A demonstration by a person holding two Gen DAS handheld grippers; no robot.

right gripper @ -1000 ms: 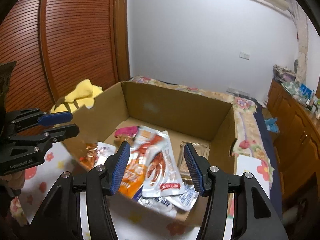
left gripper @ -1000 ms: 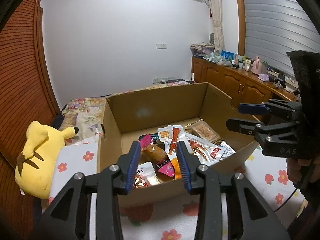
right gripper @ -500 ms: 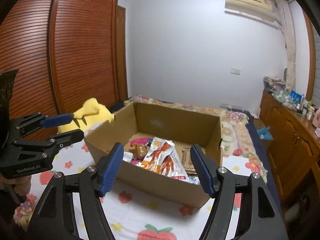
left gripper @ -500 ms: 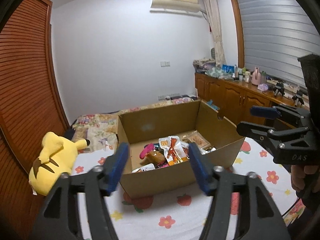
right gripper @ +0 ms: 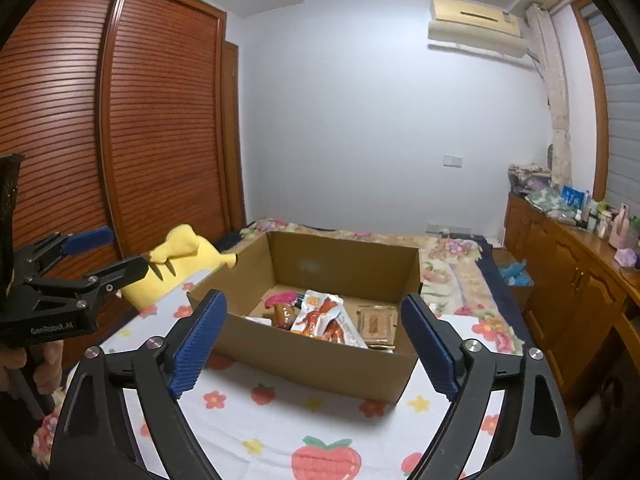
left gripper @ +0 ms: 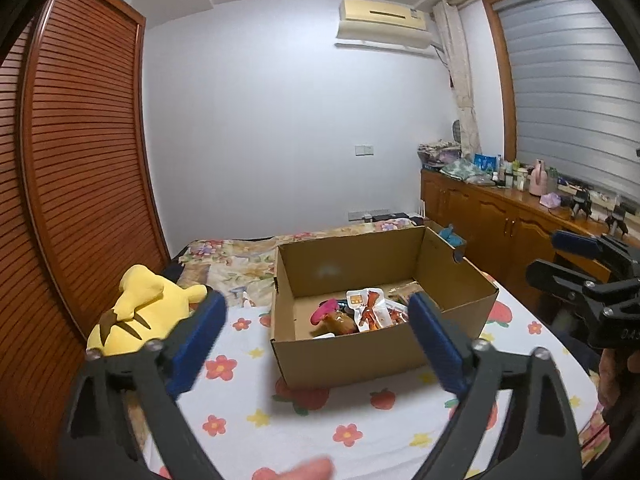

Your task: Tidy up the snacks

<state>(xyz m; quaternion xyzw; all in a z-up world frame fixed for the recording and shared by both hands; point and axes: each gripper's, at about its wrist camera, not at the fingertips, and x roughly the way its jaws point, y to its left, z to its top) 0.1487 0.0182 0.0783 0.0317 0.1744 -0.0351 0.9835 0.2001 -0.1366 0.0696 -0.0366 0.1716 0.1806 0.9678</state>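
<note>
An open cardboard box (left gripper: 348, 356) (right gripper: 320, 364) stands on the flowered bedsheet. Several snack packets (left gripper: 368, 312) (right gripper: 324, 318) lie inside it, among them a pink one, a brown one and a red-and-white pouch. My left gripper (left gripper: 314, 322) hovers well back from the box's near wall, jaws still opening, nothing between them. My right gripper (right gripper: 312, 322) also hangs back from the box, jaws opening and empty. Each gripper shows at the edge of the other's view, the right gripper (left gripper: 560, 256) and the left gripper (right gripper: 116, 250).
A yellow plush toy (left gripper: 140, 312) (right gripper: 180, 256) lies left of the box beside the slatted wooden wardrobe (right gripper: 120, 140). A wooden sideboard (left gripper: 500, 224) crowded with small items runs along the right wall. A fingertip (left gripper: 308, 470) shows at the bottom edge.
Both grippers have pulled back and up from the box, which now looks smaller and farther off. Both pairs of jaws have spread much wider. The snacks stay in the box.
</note>
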